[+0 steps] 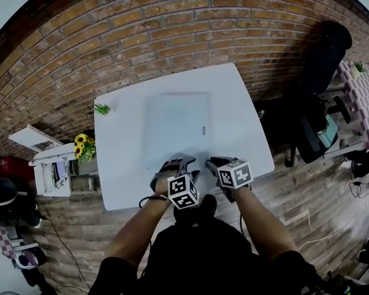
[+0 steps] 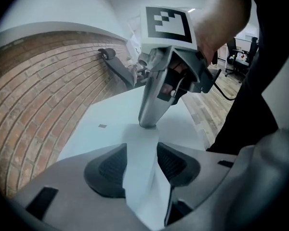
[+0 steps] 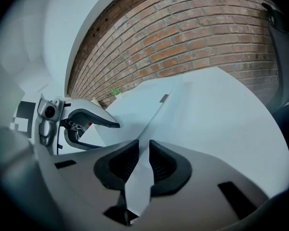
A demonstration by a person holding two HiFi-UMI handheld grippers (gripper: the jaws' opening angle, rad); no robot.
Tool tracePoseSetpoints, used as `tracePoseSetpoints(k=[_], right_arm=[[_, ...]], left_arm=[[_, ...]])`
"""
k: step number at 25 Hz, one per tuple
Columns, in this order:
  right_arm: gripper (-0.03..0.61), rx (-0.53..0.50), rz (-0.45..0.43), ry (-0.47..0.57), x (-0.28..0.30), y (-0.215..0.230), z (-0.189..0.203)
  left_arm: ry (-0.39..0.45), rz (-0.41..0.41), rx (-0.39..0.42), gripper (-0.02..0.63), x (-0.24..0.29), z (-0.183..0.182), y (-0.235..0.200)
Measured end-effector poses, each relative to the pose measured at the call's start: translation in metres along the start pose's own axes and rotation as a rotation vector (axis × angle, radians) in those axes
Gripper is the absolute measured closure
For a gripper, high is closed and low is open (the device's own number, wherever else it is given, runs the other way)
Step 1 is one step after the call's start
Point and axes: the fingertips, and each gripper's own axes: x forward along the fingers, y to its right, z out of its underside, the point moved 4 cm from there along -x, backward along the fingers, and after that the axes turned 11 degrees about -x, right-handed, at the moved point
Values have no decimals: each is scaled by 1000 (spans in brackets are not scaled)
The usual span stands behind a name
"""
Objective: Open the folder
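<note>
A pale folder (image 1: pixel 175 125) lies flat in the middle of the white table (image 1: pixel 120 165), with a small grey tag (image 1: pixel 203 130) near its right edge. Both grippers sit side by side at the folder's near edge. In the left gripper view, my left gripper (image 2: pixel 142 165) stands half open with a lifted strip of the folder's cover (image 2: pixel 142 146) running between its pads (image 2: pixel 111 170); they do not pinch it. My right gripper (image 3: pixel 143 162) is shut on the same cover's edge (image 3: pixel 137 182). Its fingertip (image 2: pixel 149 119) shows in the left gripper view, resting on the sheet.
A small green plant (image 1: pixel 102 109) stands at the table's far left corner. Yellow flowers (image 1: pixel 82 145) and a white cart (image 1: pixel 52 168) are left of the table. A brick wall (image 1: pixel 172 23) runs behind, and black chairs (image 1: pixel 323 60) stand to the right.
</note>
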Motion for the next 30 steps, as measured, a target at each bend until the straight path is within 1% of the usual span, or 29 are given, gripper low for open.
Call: tracePoseSetpoints(k=[3, 8, 10, 12, 15, 19, 21, 25, 30], right_arm=[[505, -20, -13, -26, 2, -1, -2], [508, -5, -30, -11, 3, -1, -2], [509, -9, -34, -8, 3, 0, -1], [508, -27, -39, -7, 4, 0, -2], [508, -50, -55, -10, 6, 0, -2], [506, -56, -83, -11, 7, 2, -1], [505, -65, -96, -10, 7, 2, 0], [502, -81, -116, -3, 8, 5, -2], [495, -89, -137, -6, 10, 5, -2]], left_arm=[[-22, 2, -13, 339, 5, 3, 5], [-44, -37, -24, 338, 13, 4, 3], [-48, -54, -32, 380, 13, 3, 0], [-52, -59, -28, 397, 11, 1, 0], [-40, -77, -18, 466, 5, -1, 2], [-18, -120, -34, 533, -5, -8, 2], [-9, -155, -38, 561, -11, -11, -1], [18, -217, -91, 588, -25, -18, -14], [81, -282, -163, 589, -46, -29, -33]])
